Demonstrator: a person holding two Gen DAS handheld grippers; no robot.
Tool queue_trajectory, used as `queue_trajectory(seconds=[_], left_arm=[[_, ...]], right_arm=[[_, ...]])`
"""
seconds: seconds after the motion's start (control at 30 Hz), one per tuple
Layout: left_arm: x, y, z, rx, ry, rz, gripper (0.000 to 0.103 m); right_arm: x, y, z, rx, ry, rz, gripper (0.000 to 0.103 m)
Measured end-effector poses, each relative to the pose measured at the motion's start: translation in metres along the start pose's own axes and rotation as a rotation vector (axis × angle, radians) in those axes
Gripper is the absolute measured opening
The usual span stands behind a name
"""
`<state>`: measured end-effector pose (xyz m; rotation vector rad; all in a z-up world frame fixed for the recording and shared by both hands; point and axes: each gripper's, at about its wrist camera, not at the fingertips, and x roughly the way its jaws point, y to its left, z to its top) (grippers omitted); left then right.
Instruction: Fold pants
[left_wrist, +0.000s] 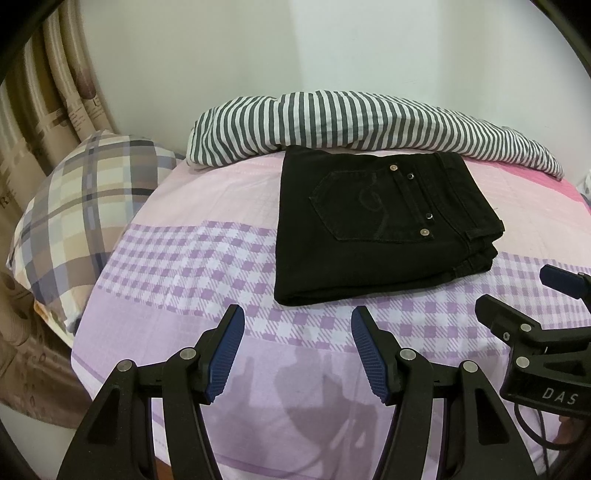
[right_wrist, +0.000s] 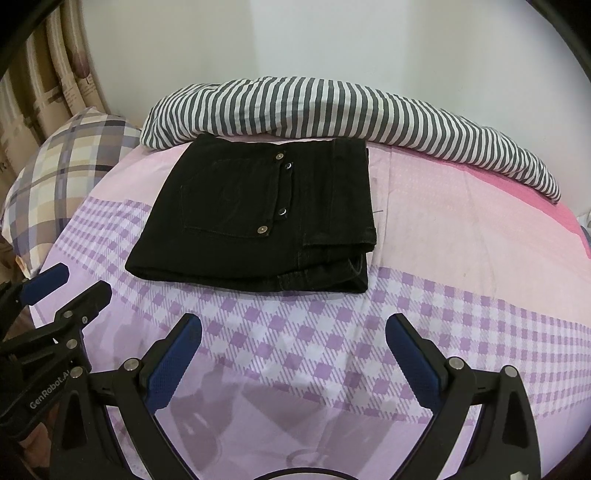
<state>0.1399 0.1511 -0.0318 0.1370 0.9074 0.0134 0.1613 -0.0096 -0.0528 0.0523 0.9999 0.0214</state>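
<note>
black denim pants (left_wrist: 384, 229) are seen folded into a compact, squarish stack on the bed, a back pocket with metal studs turned upward and the layered edges of waistband and leg showing along the near right side. the bundle lies ahead of both sets of jaws and apart from them, with a strip of bare sheet between its near edge and the fingertips. its slightly longer axis is judged to run from the grippers toward the wall. in the left wrist view the stack sits a little right of centre; in the right wrist view it sits left of centre, so it is placed between the two tools, neither clearly nearer. the folding is judged complete or nearly so, with only a tidying press possibly left.

the left gripper (left_wrist: 297, 350) is shown with its blue-padded fingers parted to a moderate gap and nothing held between them. the right gripper (right_wrist: 293, 358) is shown spread somewhat wider, likewise holding nothing. both are poised above the sheet, tilted down at it, their shadows cast on the cloth below.

the pants rest on a pink and lilac checked bedsheet (left_wrist: 184, 258). a rolled grey-and-white striped duvet (left_wrist: 351, 122) is seen touching the far edge of the stack, a plaid pillow (left_wrist: 81, 206) lies well off to the left, and a patterned curtain (left_wrist: 44, 92) hangs beyond it against a pale wall.
</note>
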Motion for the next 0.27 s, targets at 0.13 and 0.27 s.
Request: queue_trajectory(seconds=[0.13,0.27], left_arm=[[0.0006,-0.0003,0.0006,0.001,0.000,-0.002,0.061],[0.0014,-0.0003,0.0013,0.005,-0.001,-0.007,0.061]], right_arm=[[0.0005,-0.0004,-0.0015,0.011,0.005,0.005,0.098],[0.0006,-0.0014,-0.0020,0.012,0.007,0.006,0.098]])
